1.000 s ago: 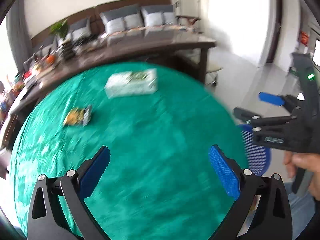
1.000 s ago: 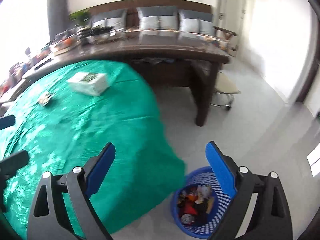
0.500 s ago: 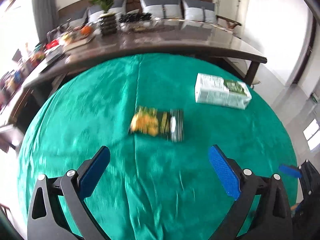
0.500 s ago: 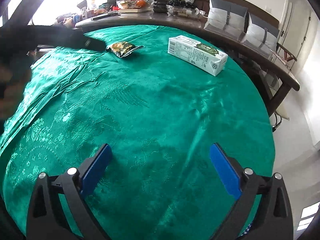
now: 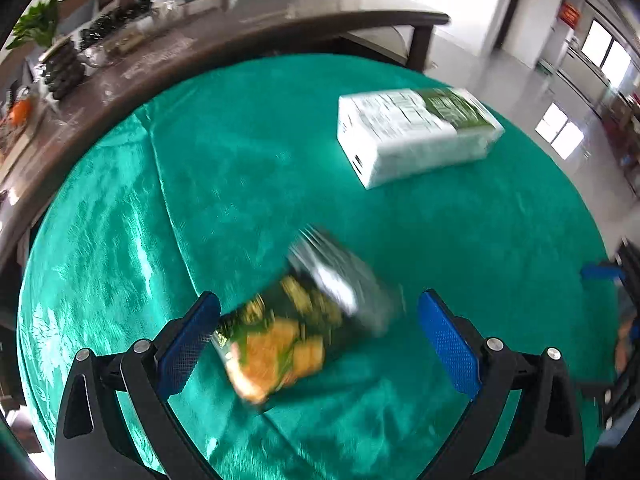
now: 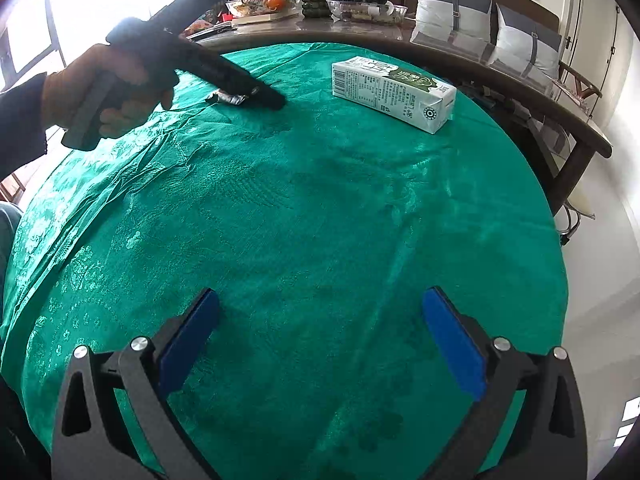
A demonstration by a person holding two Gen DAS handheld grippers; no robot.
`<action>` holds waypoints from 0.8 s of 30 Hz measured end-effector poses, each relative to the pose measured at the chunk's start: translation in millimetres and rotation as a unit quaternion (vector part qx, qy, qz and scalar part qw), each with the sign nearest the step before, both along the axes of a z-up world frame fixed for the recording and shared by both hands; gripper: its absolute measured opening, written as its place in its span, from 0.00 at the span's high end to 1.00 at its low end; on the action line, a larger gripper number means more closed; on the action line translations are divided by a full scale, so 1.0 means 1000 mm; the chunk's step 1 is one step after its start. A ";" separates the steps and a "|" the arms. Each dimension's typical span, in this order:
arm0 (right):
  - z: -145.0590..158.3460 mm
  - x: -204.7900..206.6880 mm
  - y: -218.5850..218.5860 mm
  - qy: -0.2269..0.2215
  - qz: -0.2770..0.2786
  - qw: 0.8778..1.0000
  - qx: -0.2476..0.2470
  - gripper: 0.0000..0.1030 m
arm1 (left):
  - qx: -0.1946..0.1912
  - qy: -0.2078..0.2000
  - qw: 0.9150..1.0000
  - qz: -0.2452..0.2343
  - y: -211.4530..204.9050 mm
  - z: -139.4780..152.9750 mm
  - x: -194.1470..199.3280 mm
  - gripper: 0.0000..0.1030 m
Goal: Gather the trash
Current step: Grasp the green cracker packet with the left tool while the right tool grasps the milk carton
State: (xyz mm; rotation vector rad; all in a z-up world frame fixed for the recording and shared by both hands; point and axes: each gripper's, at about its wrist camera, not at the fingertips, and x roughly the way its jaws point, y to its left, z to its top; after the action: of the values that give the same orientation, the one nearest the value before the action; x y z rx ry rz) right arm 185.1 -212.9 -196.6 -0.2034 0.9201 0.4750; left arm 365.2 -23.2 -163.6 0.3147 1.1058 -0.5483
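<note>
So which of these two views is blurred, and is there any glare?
Left wrist view: snack packet and carton are motion-smeared, and the windows upper right blow out. Right wrist view: sharp, carton print legible, but the window upper left is overexposed; fisheye bends the table edge.

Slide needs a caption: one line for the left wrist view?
Open left gripper straddles a snack wrapper on the green tablecloth; white carton beyond.

On the green tablecloth point(image 6: 320, 208): one snack packet point(image 5: 296, 332), one milk carton point(image 6: 394, 92). Above it, two grippers: left gripper point(image 5: 318, 336), right gripper point(image 6: 320, 332).
</note>
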 end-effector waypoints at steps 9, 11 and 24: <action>0.000 0.000 0.000 0.000 -0.002 1.000 0.001 0.04 | -0.018 -0.001 1.000 0.002 0.013 0.005 -0.038 0.05; 0.000 0.001 0.002 0.000 -0.002 1.000 0.001 0.04 | -0.032 -0.018 0.998 0.053 0.014 0.005 -0.029 0.05; 0.022 0.044 -0.043 0.003 -0.038 0.997 0.069 0.04 | -0.016 -0.083 0.983 0.160 0.003 0.003 -0.033 0.64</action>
State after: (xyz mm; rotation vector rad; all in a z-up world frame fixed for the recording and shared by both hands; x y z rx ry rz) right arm 228.7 -255.5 -174.2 -0.0412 0.8938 0.4671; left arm 332.3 -20.6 -160.7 0.1462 0.9613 -0.2486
